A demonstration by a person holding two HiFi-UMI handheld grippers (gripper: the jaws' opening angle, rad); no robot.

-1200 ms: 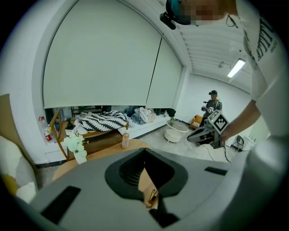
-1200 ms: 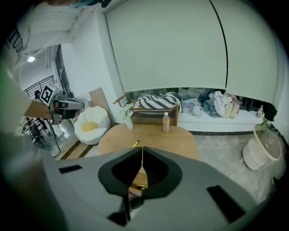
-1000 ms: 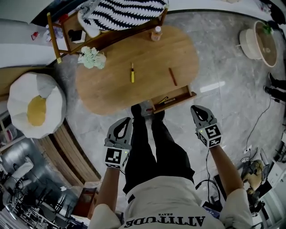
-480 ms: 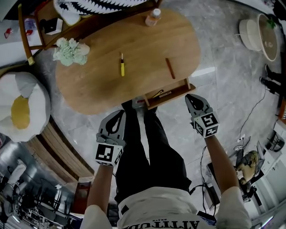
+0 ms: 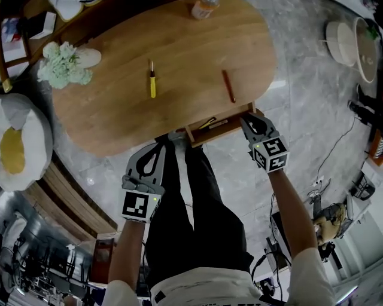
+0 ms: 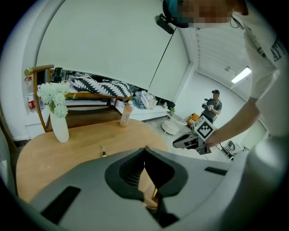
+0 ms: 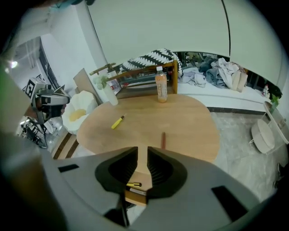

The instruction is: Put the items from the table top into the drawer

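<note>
Drawer (image 5: 224, 130) stands pulled out at the near edge of the oval wooden surface (image 5: 108, 113), with a couple of small things already lying in it. Two slim items are out on the wood. The brown stick (image 5: 228, 86) lies just beyond the drawer, and the right claw (image 5: 247, 121), poised at the drawer's right corner, is plainly the nearer one to it. The stick is ahead of that claw and a touch to its left. Its long axis runs roughly away from the person, so I'd judge a grip has to close across it from the sides. The yellow-handled tool (image 5: 152, 79) lies further off, ahead of the left claw (image 5: 163, 146), and also points lengthwise away from the person.

The left claw is pressed together and holds nothing. The right claw's jaws stand a narrow slit apart, with only wood showing through the gap. A bottle (image 5: 203, 7) and a vase of flowers (image 5: 63, 64) stand at the far side.

The right gripper view takes in both items and the drawer's contents at once, a yellow-and-black pen among them. The left gripper view shows only the end of the yellow-handled tool above the claw's body and hides the brown stick, though it does show the vase and bottle standing upright.
</note>
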